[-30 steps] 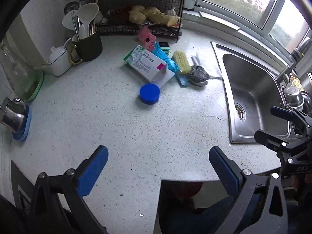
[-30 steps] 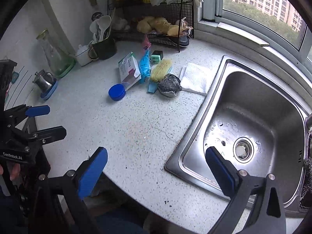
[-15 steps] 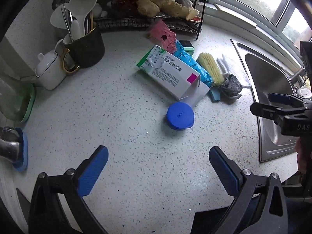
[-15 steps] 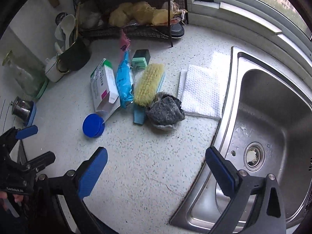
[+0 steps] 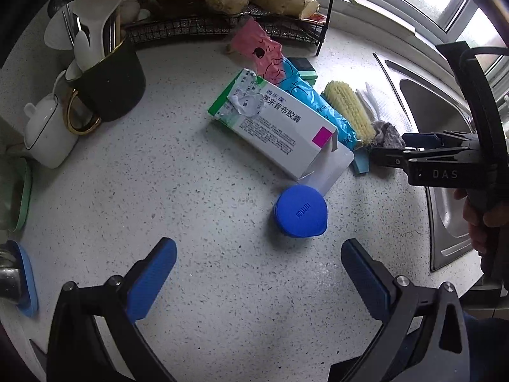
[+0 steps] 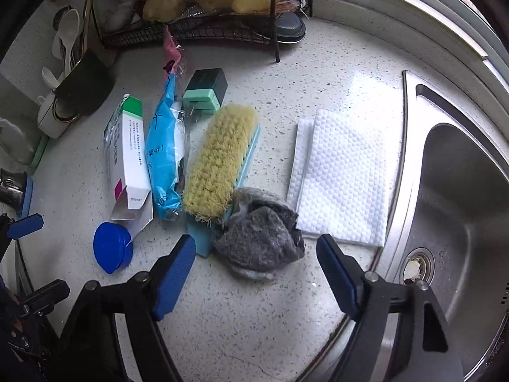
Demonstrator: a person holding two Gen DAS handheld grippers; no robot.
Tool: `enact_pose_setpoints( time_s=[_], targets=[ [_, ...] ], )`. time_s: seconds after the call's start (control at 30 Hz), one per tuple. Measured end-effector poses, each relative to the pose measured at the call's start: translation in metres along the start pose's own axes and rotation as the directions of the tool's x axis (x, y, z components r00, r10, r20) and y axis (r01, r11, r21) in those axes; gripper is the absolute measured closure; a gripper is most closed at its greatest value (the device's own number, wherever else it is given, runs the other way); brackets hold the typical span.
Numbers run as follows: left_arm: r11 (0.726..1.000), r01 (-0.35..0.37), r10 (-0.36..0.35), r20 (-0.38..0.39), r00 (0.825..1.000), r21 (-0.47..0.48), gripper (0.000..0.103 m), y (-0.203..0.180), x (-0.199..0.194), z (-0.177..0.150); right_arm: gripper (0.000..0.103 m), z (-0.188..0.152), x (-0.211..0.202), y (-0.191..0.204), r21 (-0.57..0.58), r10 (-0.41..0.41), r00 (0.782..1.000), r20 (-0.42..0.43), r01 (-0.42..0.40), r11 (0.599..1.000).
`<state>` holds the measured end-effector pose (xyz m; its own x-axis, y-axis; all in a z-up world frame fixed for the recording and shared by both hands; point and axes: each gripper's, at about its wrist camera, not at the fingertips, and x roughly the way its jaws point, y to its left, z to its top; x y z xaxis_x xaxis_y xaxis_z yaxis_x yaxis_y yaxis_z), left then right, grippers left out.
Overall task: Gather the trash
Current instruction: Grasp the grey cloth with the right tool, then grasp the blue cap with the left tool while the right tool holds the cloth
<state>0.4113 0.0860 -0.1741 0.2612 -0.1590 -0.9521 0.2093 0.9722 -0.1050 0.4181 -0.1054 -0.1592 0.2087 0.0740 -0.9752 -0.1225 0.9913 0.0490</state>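
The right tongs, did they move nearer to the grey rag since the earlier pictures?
Yes. The right tongs came away from the sink, toward the grey rag, their jaws closing with nothing gripped.

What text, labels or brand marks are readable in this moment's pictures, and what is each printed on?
"DAS": on the black body of the right tongs, seen from the left wrist.
"塞来昔布胶囊": large black print on the white and green medicine box.
Medicine box, smaller lines: too small to read.
Blue lid: raised mark, not readable.
Blue wrapper: dark characters, crumpled and unclear.
Pink wrapper: black drawing, no words legible.
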Motion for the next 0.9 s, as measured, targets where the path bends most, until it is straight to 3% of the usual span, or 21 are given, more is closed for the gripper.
enact_pose_setpoints(
  time_s=[0.27,0.77,0.9],
  targets=[
    [0.999,0.030,-0.030,-0.012,0.999,-0.029,0.000,0.009,0.008,-0.006,0.065,-0.001,0.001,0.006,-0.036,-0.016,1.000,0.000,0.016,0.999],
    [0.994,0.103,-0.101,-0.035,0.994,0.045,0.000,-0.014,0.034,0.011,0.069,-0.054,-0.036,0.007,-0.005,0.022,0.999,0.024,-0.022,1.000],
    [0.994,0.075,-0.073,-0.027,0.997,0.080,0.002,-0.019,0.043,0.019,0.069,-0.059,-0.043,0.006,0.017,0.026,0.999,0.032,-0.026,0.999]
  ],
)
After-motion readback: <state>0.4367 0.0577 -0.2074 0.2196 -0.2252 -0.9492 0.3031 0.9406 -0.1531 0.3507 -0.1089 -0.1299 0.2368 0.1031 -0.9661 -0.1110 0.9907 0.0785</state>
